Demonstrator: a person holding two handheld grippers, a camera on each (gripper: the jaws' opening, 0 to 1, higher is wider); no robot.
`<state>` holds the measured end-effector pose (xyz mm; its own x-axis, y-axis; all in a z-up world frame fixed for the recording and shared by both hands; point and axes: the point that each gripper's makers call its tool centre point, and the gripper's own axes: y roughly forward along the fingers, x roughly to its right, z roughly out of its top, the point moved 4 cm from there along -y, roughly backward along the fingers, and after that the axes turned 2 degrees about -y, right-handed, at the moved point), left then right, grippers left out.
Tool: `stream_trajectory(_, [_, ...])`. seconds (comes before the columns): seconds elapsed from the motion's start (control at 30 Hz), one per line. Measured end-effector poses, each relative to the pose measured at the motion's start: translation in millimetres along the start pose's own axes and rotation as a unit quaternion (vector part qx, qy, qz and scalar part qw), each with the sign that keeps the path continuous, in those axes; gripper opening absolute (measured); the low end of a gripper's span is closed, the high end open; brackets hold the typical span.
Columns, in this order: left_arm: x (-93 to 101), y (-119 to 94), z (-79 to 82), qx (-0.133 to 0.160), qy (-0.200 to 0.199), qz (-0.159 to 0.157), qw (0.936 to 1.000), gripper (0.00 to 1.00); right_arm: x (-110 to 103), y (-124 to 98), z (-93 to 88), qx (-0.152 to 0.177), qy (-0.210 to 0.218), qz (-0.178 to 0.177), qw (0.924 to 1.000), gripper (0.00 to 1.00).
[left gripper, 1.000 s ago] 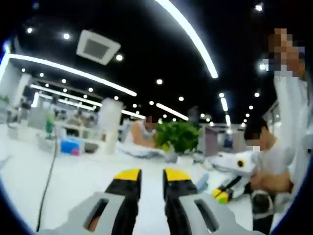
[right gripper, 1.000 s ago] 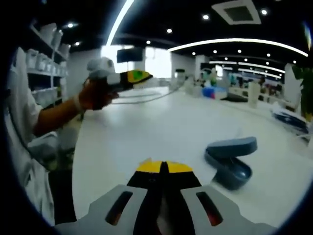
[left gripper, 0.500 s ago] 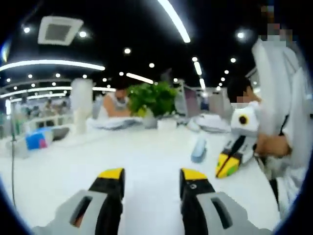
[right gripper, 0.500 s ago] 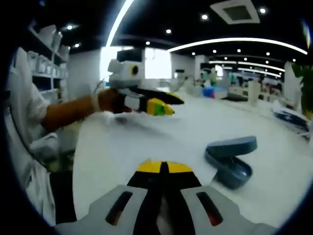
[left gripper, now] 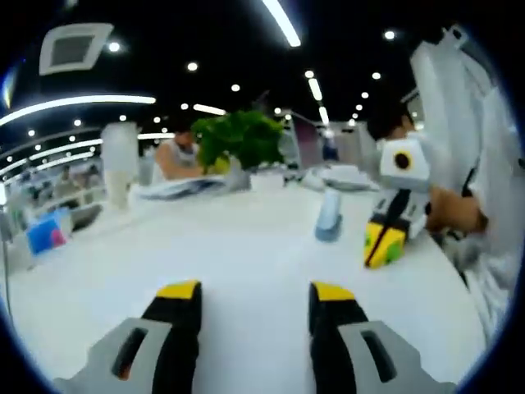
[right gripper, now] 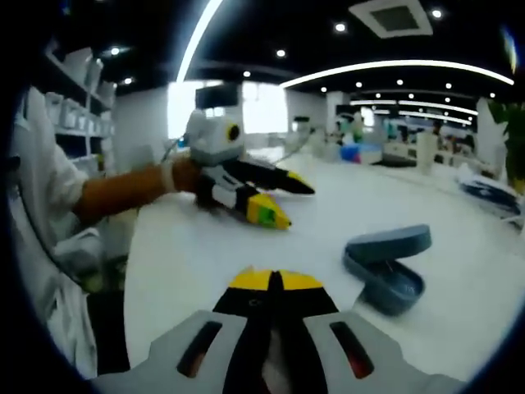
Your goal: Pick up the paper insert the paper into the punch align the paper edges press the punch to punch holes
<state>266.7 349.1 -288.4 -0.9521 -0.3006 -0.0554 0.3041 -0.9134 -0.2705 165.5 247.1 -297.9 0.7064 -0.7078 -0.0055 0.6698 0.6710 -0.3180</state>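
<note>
My left gripper (left gripper: pixel 254 304) hangs above the white table (left gripper: pixel 246 246) with its jaws spread wide apart and nothing between them. My right gripper (right gripper: pixel 275 283) sits low over the same table with its yellow-tipped jaws pressed together, and as far as I can see nothing is pinched in them.

In the right gripper view the blue-grey punch (right gripper: pixel 385 267) rests on the table ahead and to the right of my closed jaws, near but not touching, its lid raised so the mouth gapes open. My left gripper comes into that view from the left, held by my hand (right gripper: pixel 184 176), its open jaws angled down toward the table well short of the punch. In the left gripper view the punch (left gripper: pixel 330 217) shows as a small blue shape further along the table, with my right gripper (left gripper: pixel 385 242) just beside it.

I cannot make out any sheet of paper on the table; against a white surface it may simply be lost, or it may lie outside both views.

So by my reckoning nothing of the task is done yet. Neither claw holds paper and the punch's mouth looks empty. Picking up, inserting, squaring the edges and pressing all remain.
</note>
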Motion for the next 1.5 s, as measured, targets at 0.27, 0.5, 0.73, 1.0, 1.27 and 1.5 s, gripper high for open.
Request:
stream_trajectory(0.27, [-1.7,3,0.1,-0.006,0.000,-0.010,0.9999,0.53,5,-8,8.6,0.030,0.023,-0.003,0.9993,0.11])
stream_trajectory(0.5, [0.0,5,-0.1,-0.005,-0.006,-0.026,0.9996,0.50,27,-48,20.0,0.070,0.017,0.010,0.9974,0.15])
stream_trajectory(0.73, [-1.5,7,0.2,0.000,-0.005,-0.047,0.9989,0.46,78,-80,1.7,0.057,-0.010,-0.024,0.9981,0.21])
stream_trajectory(1.0, [-3.2,7,-1.0,0.002,-0.009,-0.059,0.9982,0.48,97,-55,-5.8,0.020,-0.047,0.021,0.9985,0.27])
stream_trajectory(1.27, [-4.4,5,-2.9,0.002,-0.018,-0.058,0.9981,0.45,93,-34,-5.9,0.005,-0.071,0.068,0.9951,0.23])
stream_trajectory(1.5, [-2.8,7,-4.0,-0.003,-0.020,-0.077,0.9968,0.45,92,-33,-4.5,0.010,-0.067,0.079,0.9946,0.22])
